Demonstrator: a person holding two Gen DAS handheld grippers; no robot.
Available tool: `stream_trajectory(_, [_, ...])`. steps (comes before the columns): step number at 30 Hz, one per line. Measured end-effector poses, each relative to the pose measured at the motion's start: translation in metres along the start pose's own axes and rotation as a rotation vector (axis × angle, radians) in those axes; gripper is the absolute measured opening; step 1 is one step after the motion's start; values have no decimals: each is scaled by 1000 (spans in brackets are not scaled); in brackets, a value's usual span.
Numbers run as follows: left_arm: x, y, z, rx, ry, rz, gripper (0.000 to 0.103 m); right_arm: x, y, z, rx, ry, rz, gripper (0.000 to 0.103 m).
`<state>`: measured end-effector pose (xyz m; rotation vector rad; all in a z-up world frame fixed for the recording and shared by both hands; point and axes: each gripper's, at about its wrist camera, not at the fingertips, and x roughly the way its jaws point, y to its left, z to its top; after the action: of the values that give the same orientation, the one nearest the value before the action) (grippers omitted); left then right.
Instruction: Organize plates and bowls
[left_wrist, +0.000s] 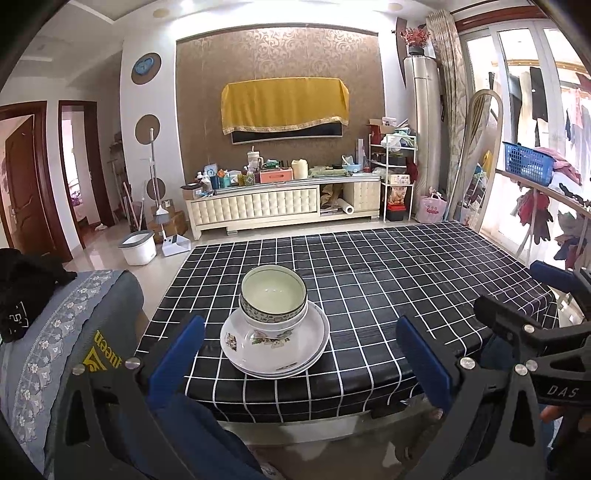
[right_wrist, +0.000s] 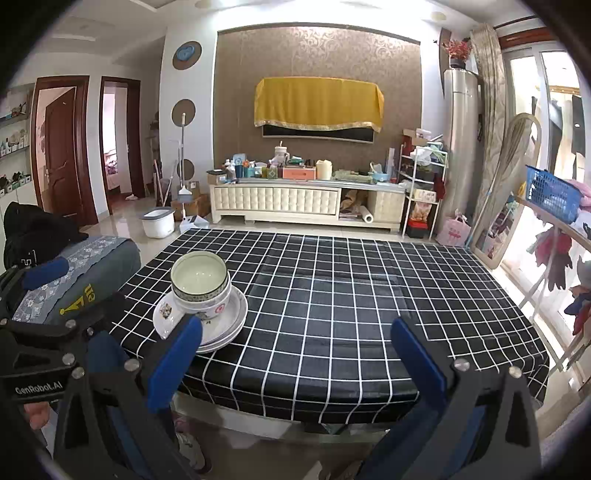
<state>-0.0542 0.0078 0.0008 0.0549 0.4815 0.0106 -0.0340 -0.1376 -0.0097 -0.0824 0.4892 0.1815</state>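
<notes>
this is clearly someone's lived-in living room at home: a cream tufted tv cabinet (left_wrist: 255, 206) piled with bottles, cups and boxes, and above it a wall tv (left_wrist: 286, 134) half covered by a yellow dust cloth (left_wrist: 284, 103) on patterned wallpaper. there's a table with a black-and-white grid tablecloth (right_wrist: 369, 295), a mop and white bucket (left_wrist: 137, 247) on the tiled floor, wooden doors (right_wrist: 61, 155) leading to other rooms, and a tall floor-standing air conditioner (left_wrist: 424, 129) with flowers on top. off to the right, a balcony with laundry hanging up and a blue basket (left_wrist: 528, 162) of clothes.
</notes>
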Motion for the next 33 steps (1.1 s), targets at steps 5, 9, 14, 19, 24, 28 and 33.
stream_trajectory(5, [-2,0,0,-3,-1,-1,102,-2,-1,0,5,0,3,103])
stream_trajectory(9, [-1,0,0,-14,7,-6,102,-2,-1,0,9,3,7,103])
stream_trajectory(14, [-1,0,-1,-16,5,-11,102,-2,-2,0,16,4,8,103])
stream_trajectory(19, [1,2,-2,-32,14,-20,102,-2,-3,0,19,6,14,103])
stream_trajectory(24, [1,2,-4,-37,19,-23,102,-4,-3,-1,20,6,12,103])
stream_trajectory(28, [0,2,-4,-44,18,-24,102,-5,-4,0,24,5,14,103])
stream_trajectory(33, [-1,5,-4,-66,25,-28,102,-4,-6,0,28,6,15,103])
